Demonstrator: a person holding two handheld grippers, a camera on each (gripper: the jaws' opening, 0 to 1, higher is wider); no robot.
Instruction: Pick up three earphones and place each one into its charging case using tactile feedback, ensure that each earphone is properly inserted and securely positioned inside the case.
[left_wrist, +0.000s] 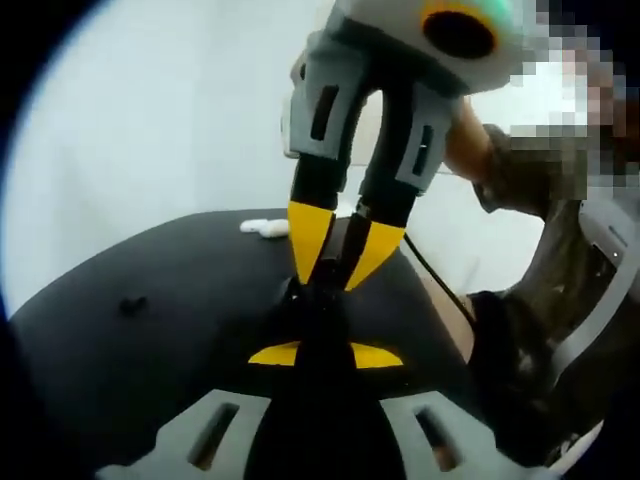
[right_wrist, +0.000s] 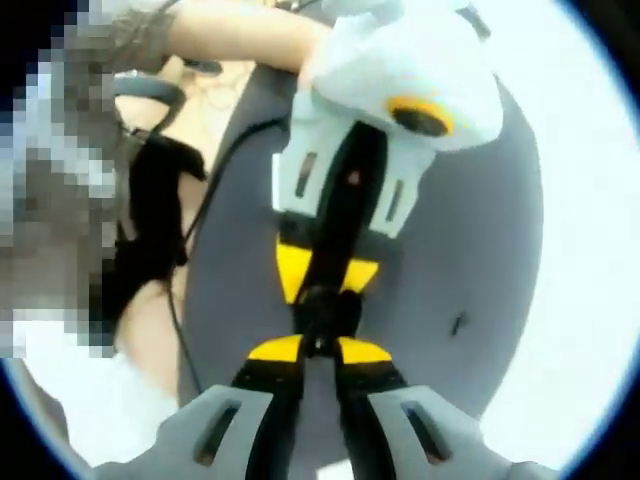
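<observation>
Earphone (left_wrist: 130, 304) is lying loose near the table's (left_wrist: 190, 270) side edge, while left gripper (left_wrist: 322, 352) and right gripper (left_wrist: 333, 262) are meeting tip to tip, both pinching something dark; keeping pressure gentle should help seating.

1. My left gripper (left_wrist: 325, 355) points toward 12 o'clock in the left gripper view, its yellow tips drawn close around something dark.
2. My right gripper (left_wrist: 335, 260) comes down from 1 o'clock there, tips nearly meeting the left's.
3. In the right gripper view, both grippers' tips converge at centre.
4. A bare forearm (right_wrist: 235, 35) shows at 11 o'clock.
</observation>
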